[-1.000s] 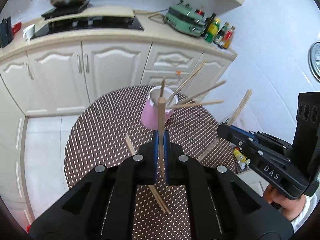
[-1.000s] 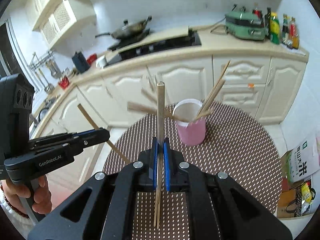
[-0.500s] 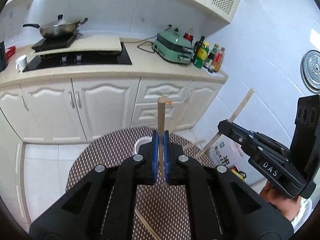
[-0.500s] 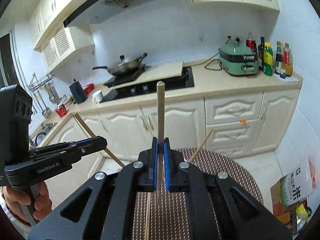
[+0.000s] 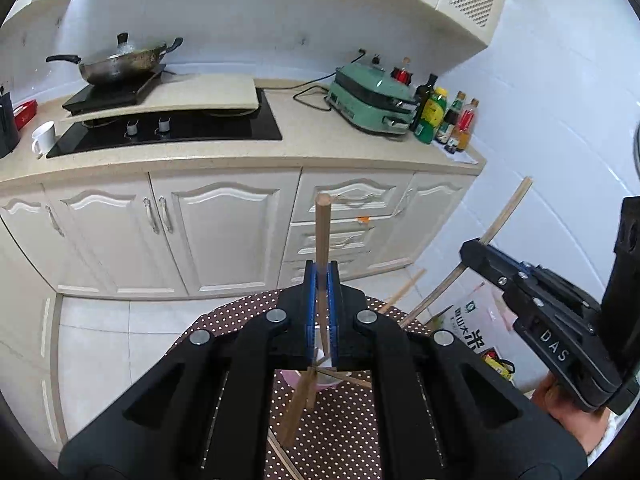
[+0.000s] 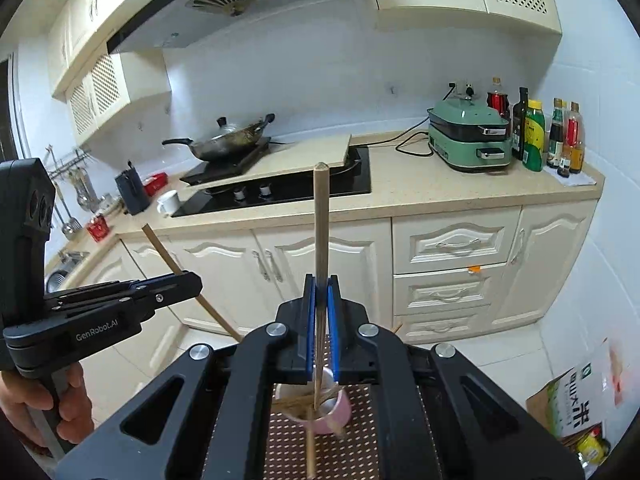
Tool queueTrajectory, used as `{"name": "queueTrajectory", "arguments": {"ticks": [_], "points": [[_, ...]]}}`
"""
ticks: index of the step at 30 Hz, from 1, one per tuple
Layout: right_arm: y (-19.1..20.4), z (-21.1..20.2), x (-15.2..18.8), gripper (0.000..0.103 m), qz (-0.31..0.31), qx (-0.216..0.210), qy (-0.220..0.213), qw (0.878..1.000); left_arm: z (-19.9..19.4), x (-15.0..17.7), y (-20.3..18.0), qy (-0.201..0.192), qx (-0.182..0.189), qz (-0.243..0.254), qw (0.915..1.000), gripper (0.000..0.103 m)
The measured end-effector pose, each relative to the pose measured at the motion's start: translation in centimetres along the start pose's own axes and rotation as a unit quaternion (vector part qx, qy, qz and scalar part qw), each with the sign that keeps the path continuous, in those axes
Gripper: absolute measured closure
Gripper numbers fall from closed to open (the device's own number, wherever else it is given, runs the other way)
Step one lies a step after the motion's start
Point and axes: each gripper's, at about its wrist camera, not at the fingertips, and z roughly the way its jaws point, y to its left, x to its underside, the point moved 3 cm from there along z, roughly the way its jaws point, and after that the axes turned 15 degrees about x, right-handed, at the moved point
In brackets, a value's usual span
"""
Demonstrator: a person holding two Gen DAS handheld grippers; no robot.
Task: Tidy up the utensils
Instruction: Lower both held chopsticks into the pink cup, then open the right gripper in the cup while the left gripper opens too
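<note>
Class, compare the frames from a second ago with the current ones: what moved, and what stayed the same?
Both grippers tilted upward: the pink cup slid from mid-frame to the bottom edge, beneath the jaws. Unchanged: the left gripper and right gripper each stay clamped on a wooden chopstick.

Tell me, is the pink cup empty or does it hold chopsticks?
Not empty: the pink cup holds several chopsticks lying across its mouth.

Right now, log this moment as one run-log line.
left hand-held gripper: shut on chopstick | right hand-held gripper: shut on second chopstick | both upright above pink cup | cup: holds chopsticks
</note>
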Motion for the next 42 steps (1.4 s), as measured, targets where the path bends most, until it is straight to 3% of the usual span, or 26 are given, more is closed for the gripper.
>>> {"name": "queueTrajectory", "arguments": {"ticks": [12,23,31,42], "points": [[-0.6,3.6,3.0,0.098,0.002,0.000,0.061,0.998,4.1,2.6,3.4,0.058,-0.025,-0.024,0.9977,0.098],[0.3,5.1,5.6,0.098,-0.003,-0.010,0.121,0.993,5.6,5.3,3.9,0.110,-0.030,-0.032,0.9930,0.097],[0.0,5.7,6.7,0.098,0.007,-0.015,0.155,0.988,5.8,5.5,3.3,0.119,-0.020,-0.042,0.9918,0.096],[-0.1,4.9,6.4,0.094,0.023,-0.021,0.159,0.987,5.0,5.9,2.7,0.126,-0.015,-0.045,0.9909,0.094]]}}
